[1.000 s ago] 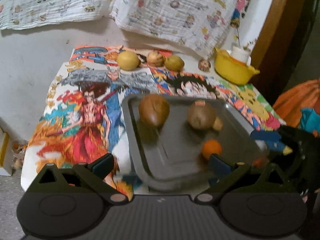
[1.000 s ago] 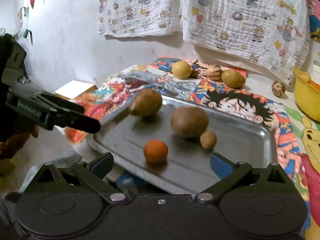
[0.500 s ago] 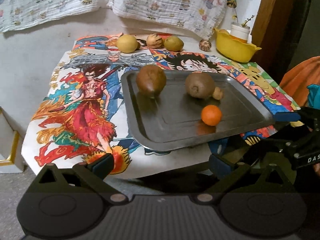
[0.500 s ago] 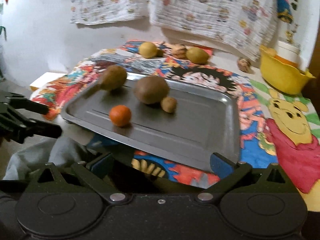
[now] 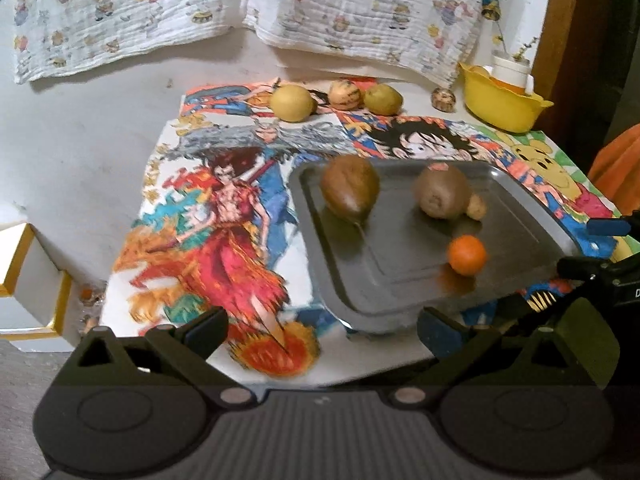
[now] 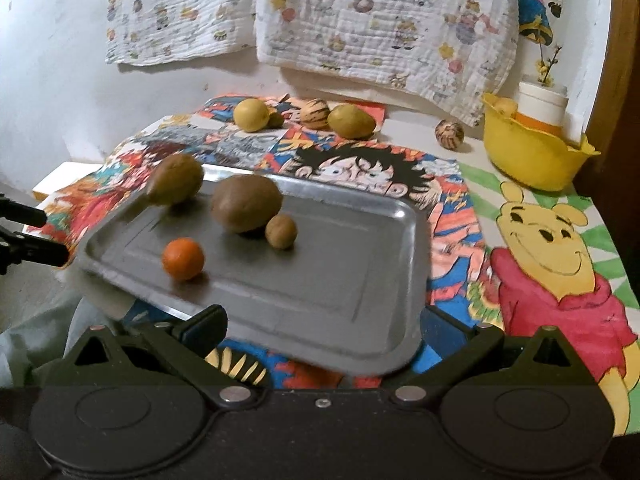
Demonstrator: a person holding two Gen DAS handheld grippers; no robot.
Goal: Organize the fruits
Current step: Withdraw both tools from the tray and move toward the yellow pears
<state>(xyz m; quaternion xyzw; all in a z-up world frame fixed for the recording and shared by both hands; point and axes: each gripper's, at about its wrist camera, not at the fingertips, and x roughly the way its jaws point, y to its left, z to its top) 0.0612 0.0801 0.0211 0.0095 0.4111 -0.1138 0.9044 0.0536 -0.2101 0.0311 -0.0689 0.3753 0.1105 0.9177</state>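
We have both grippers drawn back at the near edge of the table, the left gripper spread wide with nothing between its fingers and the right gripper likewise wide and empty, its fingers framing the near rim of the metal tray. The tray lies on the cartoon cloth and carries four fruits: a brown pear-shaped one at the far left, a large brown round one touching a small tan one, and an orange nearer to us. Along the far edge of the cloth sit loose yellow and striped fruits, well apart from the tray, with a yellow bowl at the right. We judge we are between picks; next we need to reach far over the tray for one of those back fruits and close gently on it
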